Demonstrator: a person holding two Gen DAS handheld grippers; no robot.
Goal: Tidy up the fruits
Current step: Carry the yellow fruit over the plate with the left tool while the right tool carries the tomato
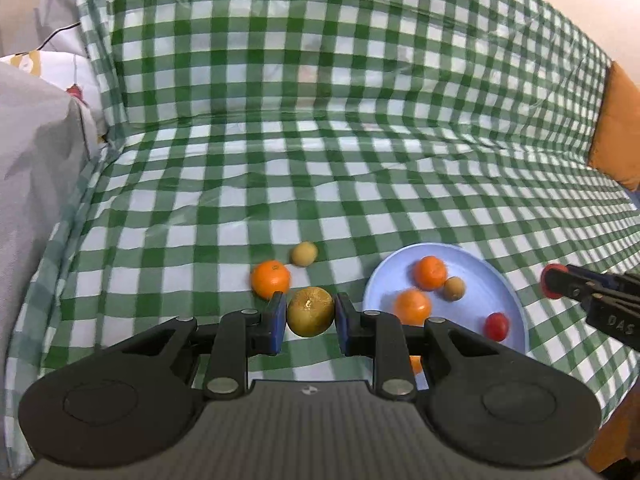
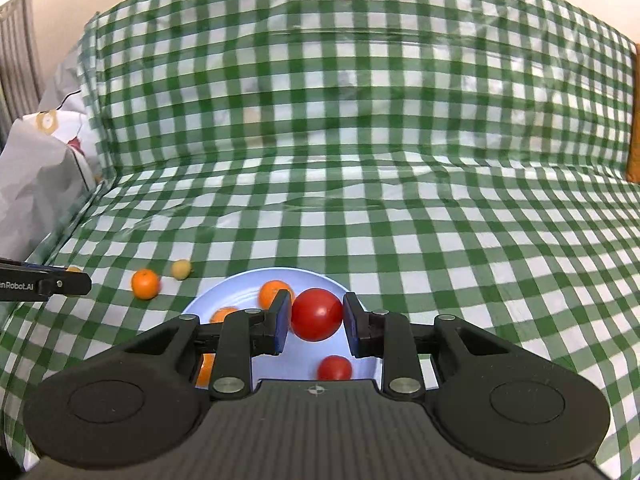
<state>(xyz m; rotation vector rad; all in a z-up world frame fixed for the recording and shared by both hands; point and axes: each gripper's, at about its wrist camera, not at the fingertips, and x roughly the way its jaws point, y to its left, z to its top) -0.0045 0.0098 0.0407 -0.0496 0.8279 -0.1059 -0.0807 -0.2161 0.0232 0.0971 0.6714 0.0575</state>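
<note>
My left gripper [image 1: 310, 318] is shut on a yellow-brown round fruit [image 1: 310, 312], just left of the light blue plate [image 1: 508, 292]. An orange [image 1: 270, 279] and a small tan fruit [image 1: 304, 253] lie on the cloth behind it. The plate holds two oranges [image 1: 430, 272], a small tan fruit [image 1: 454, 288] and a small red tomato [image 1: 497, 326]. My right gripper [image 2: 316, 318] is shut on a larger red tomato [image 2: 317, 314], held over the plate [image 2: 240, 284]. A smaller tomato [image 2: 335, 367] lies in the plate below it.
A green and white checked cloth [image 1: 320, 160] covers the seat and backrest. A grey patterned pillow [image 1: 36, 152] stands at the left. An orange cushion [image 1: 618, 128] is at the right edge. The right gripper's arm [image 1: 592, 296] reaches in from the right.
</note>
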